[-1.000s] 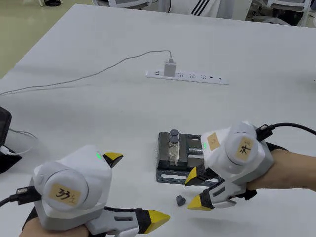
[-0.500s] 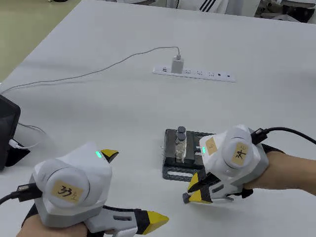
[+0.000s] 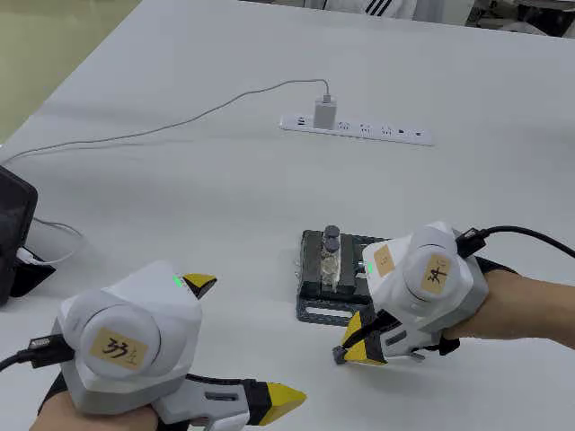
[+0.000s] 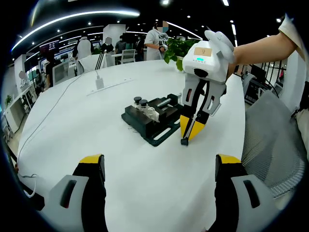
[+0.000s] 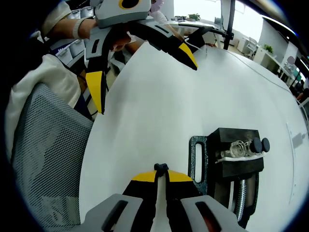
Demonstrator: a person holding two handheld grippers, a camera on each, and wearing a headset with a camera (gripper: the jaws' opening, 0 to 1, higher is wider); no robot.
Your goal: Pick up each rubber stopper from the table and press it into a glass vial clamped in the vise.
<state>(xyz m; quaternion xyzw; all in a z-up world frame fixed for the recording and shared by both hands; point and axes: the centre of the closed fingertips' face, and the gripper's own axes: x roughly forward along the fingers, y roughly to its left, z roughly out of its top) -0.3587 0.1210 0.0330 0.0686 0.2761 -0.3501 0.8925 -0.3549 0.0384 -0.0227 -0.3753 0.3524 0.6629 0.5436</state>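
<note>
A black vise (image 3: 314, 310) stands on the white table and clamps glass vials (image 3: 331, 260); two of them carry dark stoppers (image 3: 331, 237). My right gripper (image 3: 346, 352) hovers just in front of the vise, shut on a small dark rubber stopper (image 3: 339, 356) at its yellow tips. The right gripper view has that stopper (image 5: 161, 167) pinched between the jaws, with the vise (image 5: 195, 159) and vials (image 5: 237, 148) to the right. My left gripper (image 3: 243, 341) is low on the left, open and holding nothing. Its own view looks past its gripper (image 4: 159, 164) at the right gripper (image 4: 192, 129) and vise (image 4: 159, 135).
A white power strip (image 3: 377, 133) with a plugged-in charger (image 3: 323, 115) lies at the back, its cable (image 3: 135, 137) trailing left. A black device (image 3: 13, 224) sits at the left edge. A mesh chair (image 4: 270, 140) stands by the table. People stand in the background.
My right gripper, open over the stopper lying on the table a second ago, has shut on it and lifted it a little. The left gripper has hardly moved. The head camera has shifted.
</note>
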